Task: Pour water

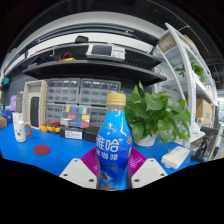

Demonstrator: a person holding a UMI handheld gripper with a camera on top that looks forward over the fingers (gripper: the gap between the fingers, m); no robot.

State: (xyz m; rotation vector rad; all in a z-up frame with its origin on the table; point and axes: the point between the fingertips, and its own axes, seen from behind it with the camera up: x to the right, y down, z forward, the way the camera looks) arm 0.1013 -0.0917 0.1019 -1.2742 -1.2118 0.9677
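Note:
A blue plastic bottle (pixel 113 145) with a pale cap and white lettering stands upright between my fingers, lifted close to the camera. My gripper (pixel 113 170) is shut on the bottle's lower body, both purple pads (pixel 91 163) pressing its sides. Behind the bottle lies the blue tabletop (pixel 60 150). A small white cup (pixel 20 128) stands far off to the left on that table.
A green potted plant (pixel 152 112) stands just beyond the bottle to the right. A red round disc (pixel 41 150) lies on the table to the left. Shelves with bins (pixel 85 95) and a white rack (pixel 190 75) rise behind. A white box (pixel 176 157) sits near the right finger.

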